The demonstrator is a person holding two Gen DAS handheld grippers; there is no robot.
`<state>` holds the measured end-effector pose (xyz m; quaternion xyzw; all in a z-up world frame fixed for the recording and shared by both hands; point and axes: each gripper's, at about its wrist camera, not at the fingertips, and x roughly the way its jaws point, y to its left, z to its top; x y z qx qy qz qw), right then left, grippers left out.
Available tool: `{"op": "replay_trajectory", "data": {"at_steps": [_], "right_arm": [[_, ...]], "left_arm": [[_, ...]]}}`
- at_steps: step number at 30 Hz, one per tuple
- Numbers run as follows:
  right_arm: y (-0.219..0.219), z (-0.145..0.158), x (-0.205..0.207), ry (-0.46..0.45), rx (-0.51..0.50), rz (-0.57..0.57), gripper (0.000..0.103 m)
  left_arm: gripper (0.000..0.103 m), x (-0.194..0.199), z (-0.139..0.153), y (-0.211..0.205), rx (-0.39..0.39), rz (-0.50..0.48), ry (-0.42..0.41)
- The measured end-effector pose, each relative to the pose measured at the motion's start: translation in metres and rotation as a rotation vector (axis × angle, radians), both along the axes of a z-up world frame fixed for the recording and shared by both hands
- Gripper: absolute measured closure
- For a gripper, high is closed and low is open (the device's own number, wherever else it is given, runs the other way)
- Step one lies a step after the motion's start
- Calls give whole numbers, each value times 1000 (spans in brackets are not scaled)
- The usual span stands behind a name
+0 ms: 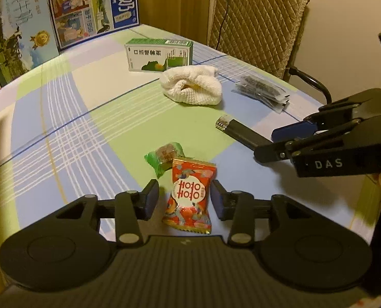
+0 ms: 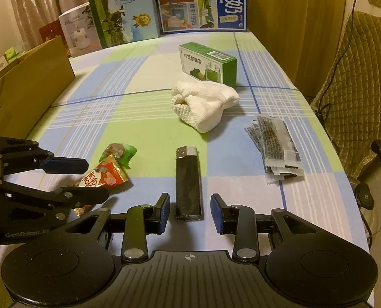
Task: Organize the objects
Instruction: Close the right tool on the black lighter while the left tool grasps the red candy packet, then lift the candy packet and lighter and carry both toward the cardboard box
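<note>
Pre-grasp, both sides. Left tool (image 1: 185,199) wide open astride red sweet (image 1: 189,196) on bench (image 1: 69,118); right tool (image 2: 189,211) open astride lighter (image 2: 187,182). Next: close, lift.

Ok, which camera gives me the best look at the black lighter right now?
The right wrist view: the black lighter lies whole and lengthwise between the open right gripper fingers, metal cap pointing away. In the left wrist view the lighter sits off to the side and the right gripper covers its far end.
</note>
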<state>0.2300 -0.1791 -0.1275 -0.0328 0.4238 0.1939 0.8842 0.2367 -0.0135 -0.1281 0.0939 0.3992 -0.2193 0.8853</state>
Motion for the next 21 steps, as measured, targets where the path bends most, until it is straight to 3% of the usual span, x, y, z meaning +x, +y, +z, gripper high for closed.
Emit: {"op": "replay_trajectory", "data": {"at_steps": [3,5,11,21], "right_arm": [[2,0,1,-3,0,4,70],[3,0,2,-7,0,8,70],[8,-2,8,-26,-16,8,70],[22,-6,10,-70,-77,43,70]], "left_arm": [[66,1,-3,-1,-2,4,15],[77,-2,-2,-1,-2,6,17],[79,-7,2,9,-23,107,1],[78,-5,-1,8,-11,113,5]]}}
